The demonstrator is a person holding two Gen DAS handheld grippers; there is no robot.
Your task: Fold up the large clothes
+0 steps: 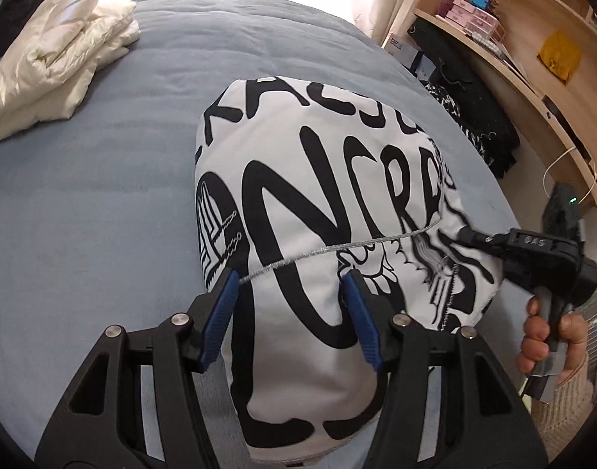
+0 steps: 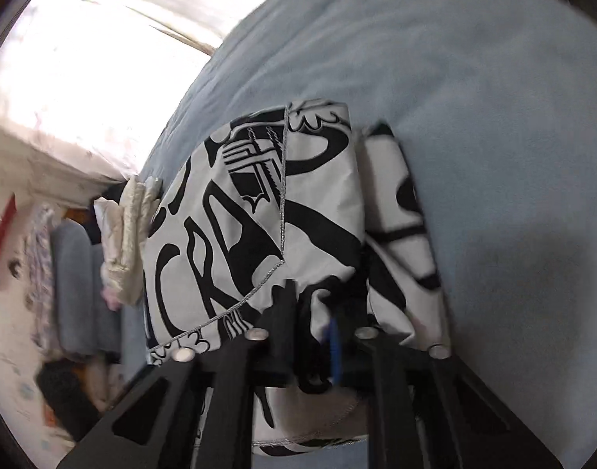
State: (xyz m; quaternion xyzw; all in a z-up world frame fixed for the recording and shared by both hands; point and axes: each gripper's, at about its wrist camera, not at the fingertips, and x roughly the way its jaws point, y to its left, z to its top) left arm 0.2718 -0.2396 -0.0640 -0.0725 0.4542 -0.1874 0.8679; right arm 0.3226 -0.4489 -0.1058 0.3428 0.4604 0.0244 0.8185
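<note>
Right gripper (image 1: 464, 232) pinched on a fold of the white garment with bold black lettering (image 1: 318, 203); left gripper (image 1: 288, 289) half-open above it.

Garment lies partly folded on the blue-grey bed (image 1: 103, 195). Left blue pads (image 1: 226, 293) straddle cloth without pressing. Advice: close left on the near edge, lift both evenly, keep silver seam (image 1: 337, 252) straight.

Matt printed cloth garment (image 1: 298, 179) lies on soft, fuzzy blue bedding (image 1: 103, 195) beside a glossy cream jacket (image 1: 52, 66).

Blue bedspread (image 1: 103, 203), cream quilted jacket (image 1: 52, 58), wooden shelf (image 1: 533, 51)
</note>
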